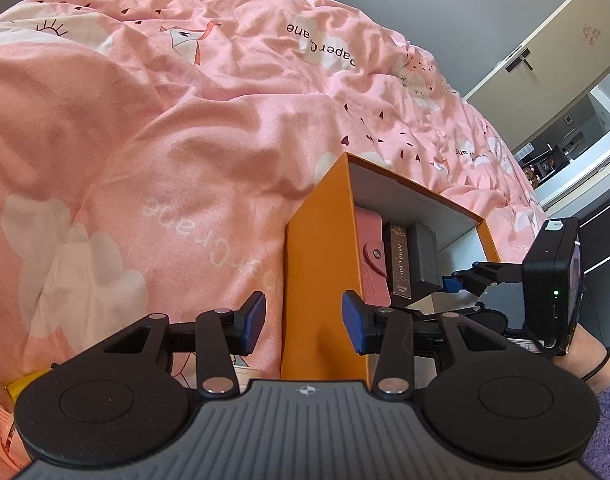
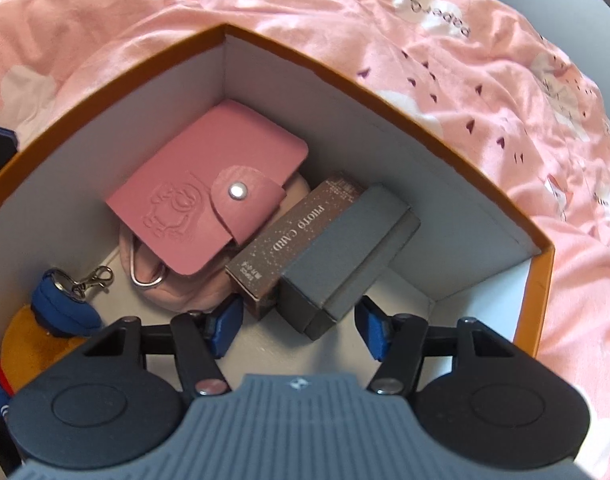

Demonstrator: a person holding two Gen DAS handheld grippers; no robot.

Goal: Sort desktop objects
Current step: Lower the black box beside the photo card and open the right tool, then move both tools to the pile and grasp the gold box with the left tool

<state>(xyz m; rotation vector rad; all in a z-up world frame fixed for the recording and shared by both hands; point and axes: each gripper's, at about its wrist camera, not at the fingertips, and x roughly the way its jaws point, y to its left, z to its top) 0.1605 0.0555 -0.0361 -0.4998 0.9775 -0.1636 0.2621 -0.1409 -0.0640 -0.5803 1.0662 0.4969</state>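
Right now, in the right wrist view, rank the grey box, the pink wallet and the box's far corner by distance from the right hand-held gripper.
1. Grey box, just ahead of the right hand-held gripper.
2. Pink wallet, left, mid-box.
3. Orange box's far corner, top.
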